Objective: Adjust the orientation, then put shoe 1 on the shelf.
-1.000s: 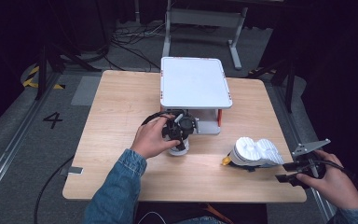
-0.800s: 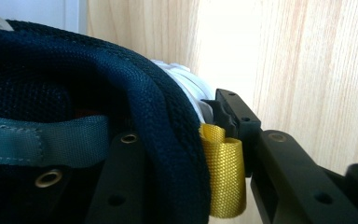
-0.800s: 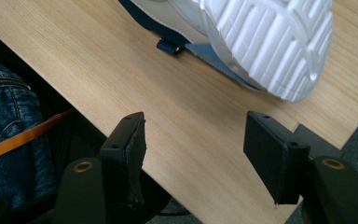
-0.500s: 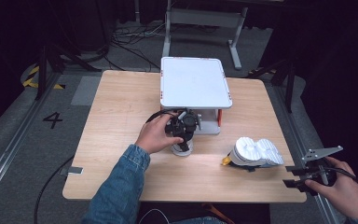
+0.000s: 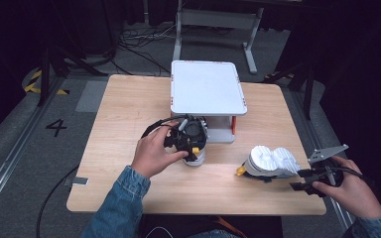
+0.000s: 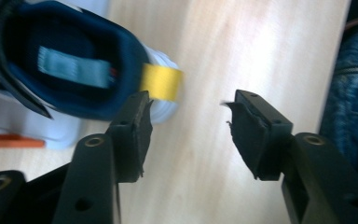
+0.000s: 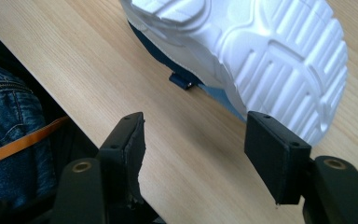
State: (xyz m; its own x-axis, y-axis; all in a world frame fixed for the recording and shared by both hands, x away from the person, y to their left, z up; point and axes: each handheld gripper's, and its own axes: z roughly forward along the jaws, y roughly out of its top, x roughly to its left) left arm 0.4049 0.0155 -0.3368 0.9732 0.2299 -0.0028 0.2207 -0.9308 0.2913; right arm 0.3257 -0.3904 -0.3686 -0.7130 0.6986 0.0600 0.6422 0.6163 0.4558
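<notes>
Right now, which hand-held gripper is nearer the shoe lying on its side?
Right. The right hand-held gripper sits just beside the tipped shoe, open. The left hand-held gripper hovers over the other shoe.

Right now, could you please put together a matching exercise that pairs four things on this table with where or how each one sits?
Things:
1. White-topped shoe rack
2. Navy shoe with a yellow heel tab
3. Shoe tipped over with its white sole showing
4. Light wooden table

Places or states:
A. On its side near the right gripper
B. Upright, just below the open fingers of the left gripper
C. Bears everything else
D. Stands at the table's far middle

Pairs: 1-D, 2-B, 3-A, 4-C
</notes>
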